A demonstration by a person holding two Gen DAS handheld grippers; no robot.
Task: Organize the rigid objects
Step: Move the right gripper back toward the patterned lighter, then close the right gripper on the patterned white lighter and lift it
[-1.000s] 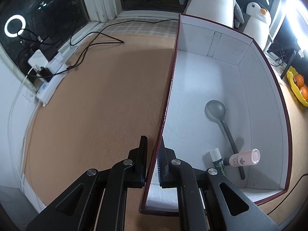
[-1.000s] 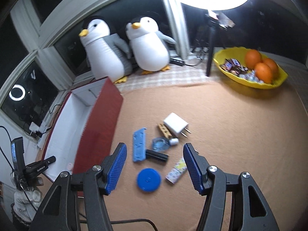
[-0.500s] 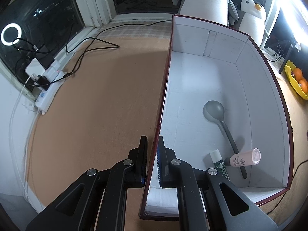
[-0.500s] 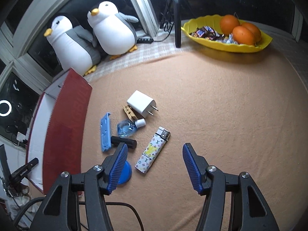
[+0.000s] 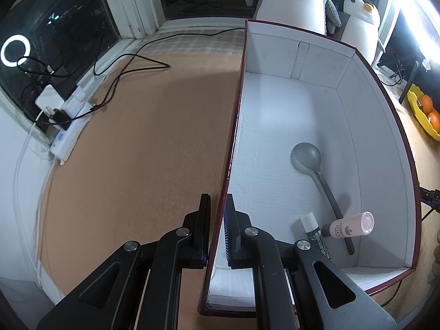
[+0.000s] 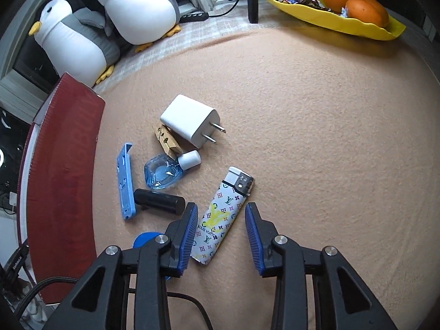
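We see both fisheye views bent hard at the dark, vignetted rims; white glare (image 5: 423, 13) burns the left view's upper right; the box (image 5: 275, 126) shadows the table (image 5: 132, 148); the right view is evenly lit and sharp.

Lighter (image 6: 224, 217) right of box (image 6: 66, 170)

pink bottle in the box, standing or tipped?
Tipped. The pink bottle lies on its side on the box floor, across the spoon handle.
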